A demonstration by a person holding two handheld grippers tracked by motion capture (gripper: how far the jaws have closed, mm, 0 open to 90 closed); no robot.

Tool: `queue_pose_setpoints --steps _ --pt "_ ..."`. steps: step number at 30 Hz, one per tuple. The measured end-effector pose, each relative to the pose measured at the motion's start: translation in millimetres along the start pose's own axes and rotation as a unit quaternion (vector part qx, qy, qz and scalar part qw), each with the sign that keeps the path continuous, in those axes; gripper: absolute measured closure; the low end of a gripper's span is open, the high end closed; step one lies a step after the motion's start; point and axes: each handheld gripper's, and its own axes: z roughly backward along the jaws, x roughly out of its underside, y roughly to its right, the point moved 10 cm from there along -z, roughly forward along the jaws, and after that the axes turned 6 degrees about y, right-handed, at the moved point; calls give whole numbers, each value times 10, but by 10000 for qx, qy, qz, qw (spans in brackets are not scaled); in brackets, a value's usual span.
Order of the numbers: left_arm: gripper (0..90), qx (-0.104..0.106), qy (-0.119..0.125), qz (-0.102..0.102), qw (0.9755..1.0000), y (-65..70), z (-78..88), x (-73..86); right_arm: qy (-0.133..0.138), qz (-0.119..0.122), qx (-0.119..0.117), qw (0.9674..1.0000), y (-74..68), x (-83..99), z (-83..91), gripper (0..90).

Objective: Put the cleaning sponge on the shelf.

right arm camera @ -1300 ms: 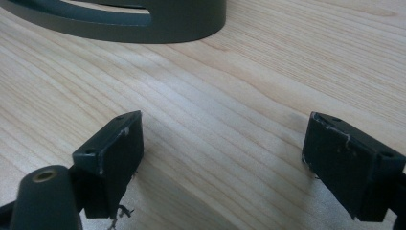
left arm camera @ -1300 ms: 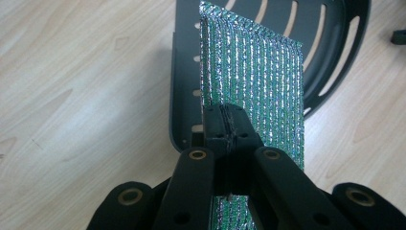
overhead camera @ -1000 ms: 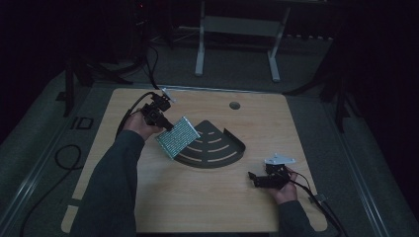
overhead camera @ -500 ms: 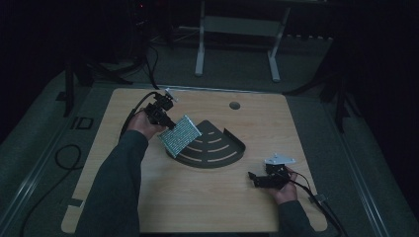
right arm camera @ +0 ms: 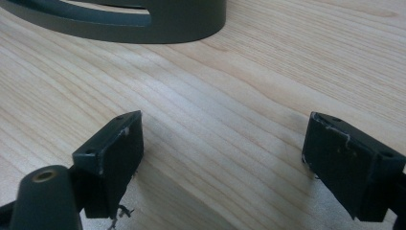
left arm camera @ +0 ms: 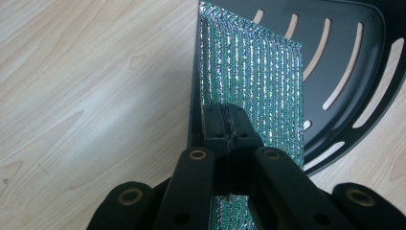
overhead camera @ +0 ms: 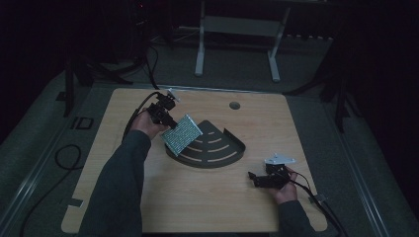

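Left hand-held gripper clamps a glittery scouring pad over the dark corner shelf.

The left hand-held gripper (overhead camera: 170, 121), at the tabletop's (overhead camera: 316, 133) ten o'clock on an outstretched sleeved forearm, pinches the green-silver scouring pad (left arm camera: 251, 81) tilted over the shelf's (overhead camera: 217, 153) straight left edge. The right hand-held gripper (overhead camera: 253, 178) rests low at five o'clock, jaws spread wide with nothing between them, pointing towards nine o'clock, well apart from the shelf.
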Motion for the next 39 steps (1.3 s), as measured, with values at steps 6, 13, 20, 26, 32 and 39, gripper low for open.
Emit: queue_pose_setpoints --steps 6,13,20,26,32,39 --pt "897 -14 23 8 10000 5 -34 -20 0 0 -1 10000 0 -1 -1 136" --pt "897 -20 -8 -1 10000 6 -76 -36 0 1 -2 10000 1 -1 -2 136" --pt "896 -55 -23 -39 10000 8 -126 -51 0 1 -3 10000 1 -1 -2 136" --pt "896 -94 -45 -24 9999 9 -177 -57 1 0 -2 10000 1 -1 -2 136" --pt "896 -142 -75 -45 9999 6 -230 -60 1 1 -2 10000 1 -1 -2 136" --pt "896 -189 -43 -12 9998 -13 -277 -75 -1 0 -2 10000 1 -1 -1 136"
